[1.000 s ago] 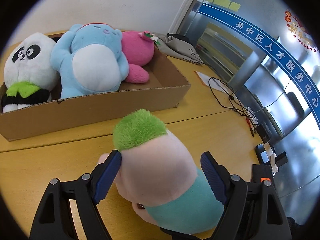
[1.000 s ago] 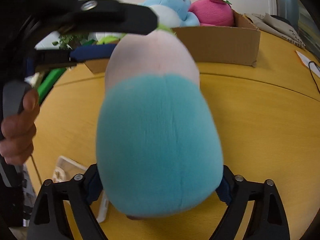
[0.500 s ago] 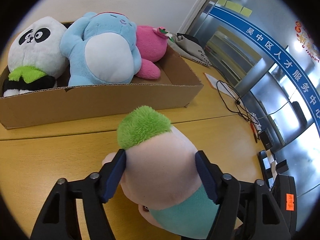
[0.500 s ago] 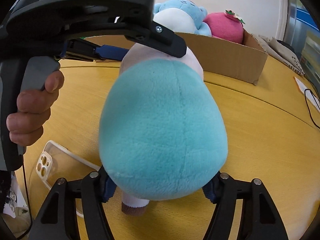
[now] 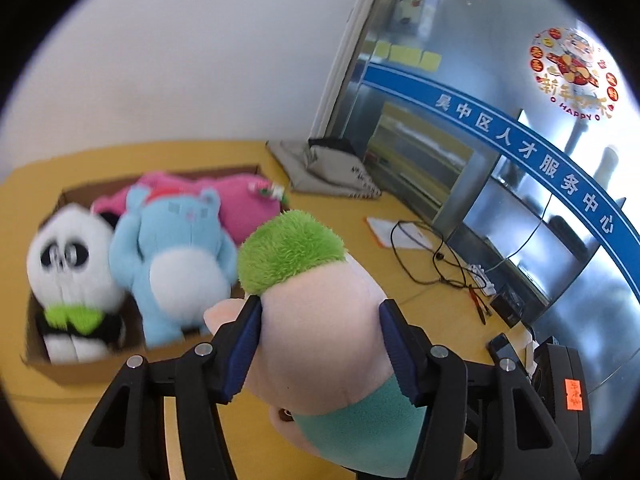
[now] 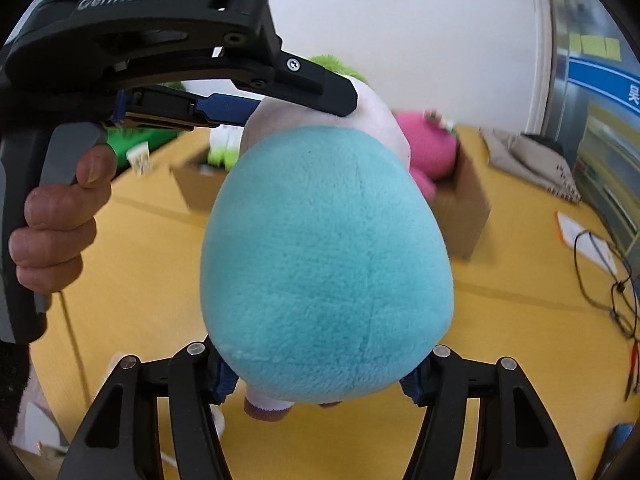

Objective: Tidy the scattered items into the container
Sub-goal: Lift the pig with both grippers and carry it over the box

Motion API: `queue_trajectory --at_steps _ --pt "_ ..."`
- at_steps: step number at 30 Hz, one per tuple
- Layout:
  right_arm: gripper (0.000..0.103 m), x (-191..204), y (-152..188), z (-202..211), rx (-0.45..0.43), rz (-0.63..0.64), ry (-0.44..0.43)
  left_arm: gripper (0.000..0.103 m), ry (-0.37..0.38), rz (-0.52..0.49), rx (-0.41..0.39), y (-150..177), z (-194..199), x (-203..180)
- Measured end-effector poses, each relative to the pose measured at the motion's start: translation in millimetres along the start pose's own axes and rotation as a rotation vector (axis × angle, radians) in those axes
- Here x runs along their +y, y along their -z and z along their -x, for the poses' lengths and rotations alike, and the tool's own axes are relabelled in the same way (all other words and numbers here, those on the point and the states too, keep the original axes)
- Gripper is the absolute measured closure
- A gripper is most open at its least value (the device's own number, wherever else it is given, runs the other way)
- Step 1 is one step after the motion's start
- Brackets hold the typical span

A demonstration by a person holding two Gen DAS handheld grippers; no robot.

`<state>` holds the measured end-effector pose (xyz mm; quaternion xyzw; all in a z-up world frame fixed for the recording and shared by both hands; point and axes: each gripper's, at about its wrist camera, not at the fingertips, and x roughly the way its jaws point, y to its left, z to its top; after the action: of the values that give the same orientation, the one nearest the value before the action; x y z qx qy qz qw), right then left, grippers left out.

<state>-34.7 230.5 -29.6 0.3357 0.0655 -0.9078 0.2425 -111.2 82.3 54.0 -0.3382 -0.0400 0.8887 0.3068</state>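
Hanging clear of the table (image 6: 520, 312) between two grippers: one plush toy (image 5: 320, 320), pale pink body, green tuft on top, teal lower half.

Grip, upper: left gripper (image 5: 320, 344), blue pads (image 5: 246, 344) pressed into the pink midsection from either side, jaws closing further into the stuffing. In the right wrist view the same tool (image 6: 280, 100) crosses the toy's upper body, a hand (image 6: 56, 232) on its trigger.

Grip, lower: right gripper (image 6: 320, 376), jaws clamped on the underside of the teal half, pads mostly hidden behind the bulge.

Handling, judged: light, soft, compressible; pile fabric gives fair friction. A squeeze sinks in rather than meeting resistance, so the broad belly and base are the sound holds; the tuft and small limbs would likely slip or stretch. Not fragile.

Surroundings: cardboard box (image 5: 80, 368) beyond the toy, holding a panda plush (image 5: 68, 264), a blue plush (image 5: 180, 264) and a pink plush (image 5: 244, 208). Further off, a folded grey bag (image 5: 328, 168), a paper sheet and a black cable (image 5: 432, 256).

Change against the frames a second earlier: both sets of jaws then stood wider, loosely framing the toy as it lay on the tabletop; now they bite in. The toy has risen, and the box, formerly viewed side-on, now shows its interior from above. Placement in the box not yet done.
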Motion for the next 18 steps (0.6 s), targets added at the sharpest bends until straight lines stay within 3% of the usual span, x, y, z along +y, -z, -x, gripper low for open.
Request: queue_trajectory --at_steps 10,18 --pt "0.035 -17.8 -89.3 27.5 -0.199 0.039 0.062 0.045 -0.045 -0.134 -0.165 -92.4 30.2 -28.0" --pt "0.035 -39.5 -150.9 -0.9 -0.242 0.047 0.064 0.045 -0.067 -0.122 -0.186 -142.4 1.0 -1.0"
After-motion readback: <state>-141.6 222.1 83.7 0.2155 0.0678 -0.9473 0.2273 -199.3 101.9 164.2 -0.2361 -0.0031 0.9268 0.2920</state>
